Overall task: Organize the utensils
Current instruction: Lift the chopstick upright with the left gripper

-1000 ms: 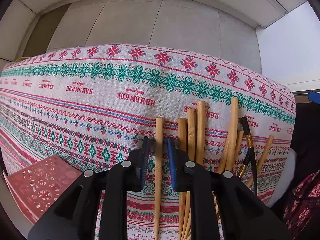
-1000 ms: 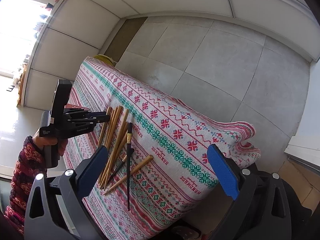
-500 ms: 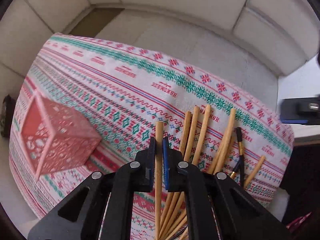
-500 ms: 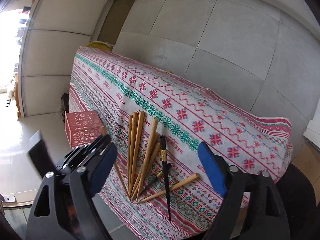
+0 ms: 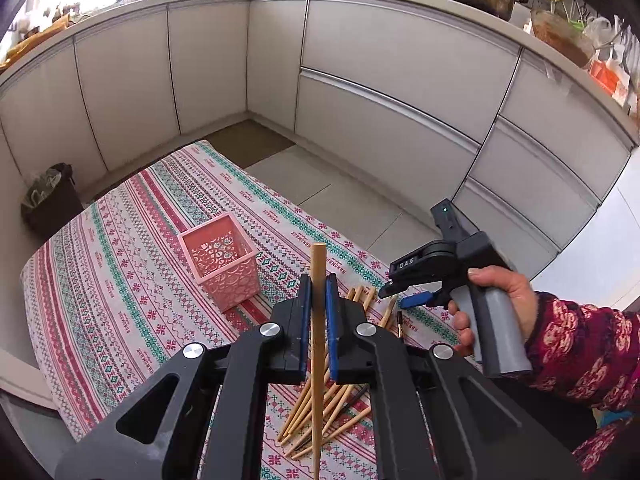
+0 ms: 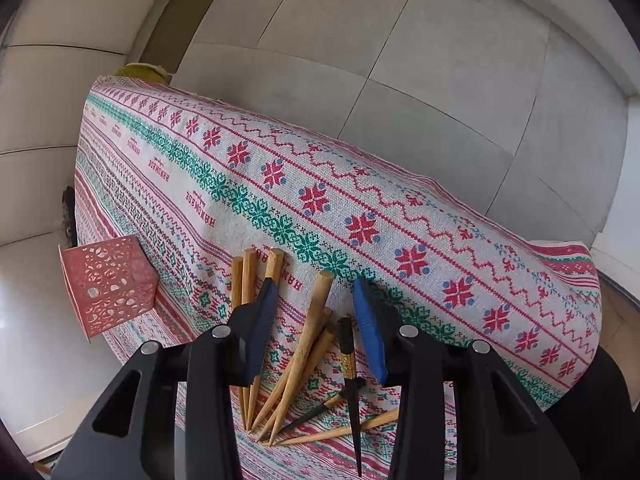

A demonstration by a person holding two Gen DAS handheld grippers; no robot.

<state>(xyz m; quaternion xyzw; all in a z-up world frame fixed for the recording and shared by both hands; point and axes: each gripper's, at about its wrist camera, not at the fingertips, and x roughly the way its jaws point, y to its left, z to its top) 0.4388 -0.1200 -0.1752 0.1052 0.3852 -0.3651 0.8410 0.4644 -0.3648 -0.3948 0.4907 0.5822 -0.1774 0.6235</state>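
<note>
Left gripper (image 5: 316, 300): blue pads clamped on a single wooden chopstick (image 5: 319, 344), which stands lengthwise between them, its blunt end projecting past the fingertips and its tapered end running back toward the camera. The held stick is lifted clear of the patterned tablecloth (image 5: 120, 280). Pink perforated holder (image 5: 219, 260) stands upright on the cloth, ahead and to the left of the left gripper, apart from it. Right gripper (image 6: 316, 316): jaws spread wide, nothing between the pads, hovering low over the remaining chopsticks (image 6: 308, 344). These lie loose on the cloth in a rough fan, tapered ends converging toward the near edge; three light wooden ones sit together on the left, several more under the gap between the jaws. One dark chopstick (image 6: 350, 376) with a gold band lies just inside the right finger. From the left wrist view the right gripper's handle is held in the person's hand (image 5: 500, 304), above the pile.
</note>
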